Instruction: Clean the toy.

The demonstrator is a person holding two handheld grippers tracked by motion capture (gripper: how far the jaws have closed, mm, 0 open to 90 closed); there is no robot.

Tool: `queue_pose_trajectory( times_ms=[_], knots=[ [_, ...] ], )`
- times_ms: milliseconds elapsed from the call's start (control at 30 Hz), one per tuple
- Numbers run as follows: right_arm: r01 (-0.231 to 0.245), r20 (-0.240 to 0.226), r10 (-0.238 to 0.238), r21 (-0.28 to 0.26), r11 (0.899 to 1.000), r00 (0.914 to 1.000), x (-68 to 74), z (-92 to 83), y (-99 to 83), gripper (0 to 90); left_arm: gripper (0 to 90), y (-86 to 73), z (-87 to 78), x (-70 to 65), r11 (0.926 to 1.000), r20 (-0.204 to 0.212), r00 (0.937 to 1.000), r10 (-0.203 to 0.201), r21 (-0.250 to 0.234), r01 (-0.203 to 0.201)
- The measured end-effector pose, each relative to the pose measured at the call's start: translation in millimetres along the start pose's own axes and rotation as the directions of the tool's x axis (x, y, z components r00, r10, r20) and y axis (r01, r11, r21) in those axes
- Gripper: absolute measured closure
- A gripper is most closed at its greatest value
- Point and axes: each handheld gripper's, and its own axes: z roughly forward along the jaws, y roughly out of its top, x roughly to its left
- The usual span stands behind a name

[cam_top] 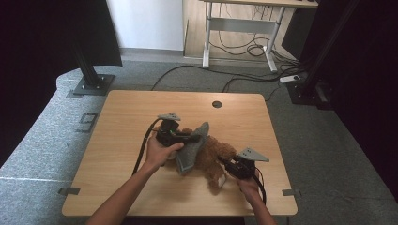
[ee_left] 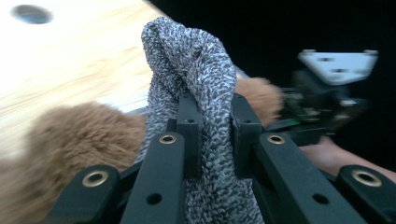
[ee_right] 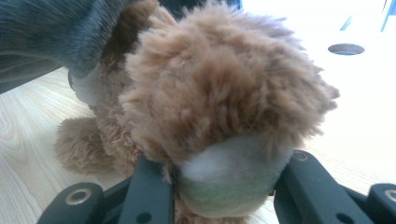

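where grey cloth (cam_top: 191, 149) drapes, teddy bear's (cam_top: 212, 157) body hidden

Brown teddy bear (cam_top: 213, 157) under grey cloth (cam_top: 191, 149)

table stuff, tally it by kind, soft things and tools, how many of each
Brown plush toy: 1
Grey knit cloth: 1
Handheld tools: 2, the left tool shut on the cloth, the right tool clamped on the toy's pale-soled foot
Total: 4
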Motion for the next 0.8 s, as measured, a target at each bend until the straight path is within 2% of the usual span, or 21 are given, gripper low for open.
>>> queue_pose_trajectory(
  times_ms=[67, 133, 200, 300, 400, 533, 600, 700, 800],
  knots=[
    [0.001, -0.001, -0.001, 0.001, 1.0, 1.0, -0.4, -0.4, -0.3, 67.7, 77.0, 3.7, 11.5, -13.3, 0.9996, 0.004, 0.9997, 0.026, 0.013, -0.026],
    [-0.001, -0.003, 0.001, 0.0, 1.0, 1.0, -1.1, -0.9, -0.5, 67.6, 76.9, 6.4, 23.7, -19.0, 0.9986, -0.014, 0.9991, 0.039, 0.036, -0.038],
    [-0.003, -0.004, 0.003, 0.001, 1.0, 1.0, -1.1, -1.1, -0.7, 67.6, 76.8, 6.2, 35.5, -17.1, 0.9979, -0.024, 0.9995, 0.023, 0.061, -0.022],
    [-0.001, -0.005, 0.001, 0.001, 1.0, 1.0, -1.0, -1.1, -0.7, 67.6, 76.8, 1.9, 50.6, -8.2, 0.9938, -0.075, 0.9971, 0.017, 0.111, -0.009],
    [0.002, -0.002, -0.002, 0.008, 1.0, 1.0, -1.5, -1.1, -1.4, 67.7, 76.9, -4.1, 53.5, 5.1, 0.9925, -0.105, 0.9944, -0.006, 0.121, 0.019],
    [0.007, 0.003, -0.007, 0.01, 1.0, 1.0, -1.9, -1.6, -2.0, 67.8, 77.2, -9.3, 39.6, 20.1, 0.9936, -0.134, 0.9906, -0.029, 0.104, 0.043],
    [0.007, 0.005, -0.007, 0.01, 1.0, 1.0, -2.4, -1.9, -2.1, 68.0, 77.3, -11.6, 27.0, 27.8, 0.9945, -0.155, 0.9871, -0.038, 0.09, 0.053],
    [0.009, 0.006, -0.009, 0.008, 1.0, 0.9999, -3.9, -2.7, -2.7, 68.1, 77.2, -16.4, 2.6, 42.1, 0.9941, -0.166, 0.9829, -0.079, 0.06, 0.09],
    [0.008, 0.003, -0.008, 0.008, 1.0, 1.0, -4.9, -3.8, -2.9, 68.0, 77.1, -22.7, -21.4, 58.5, 0.99, -0.139, 0.981, -0.135, 0.021, 0.139]
  ],
)
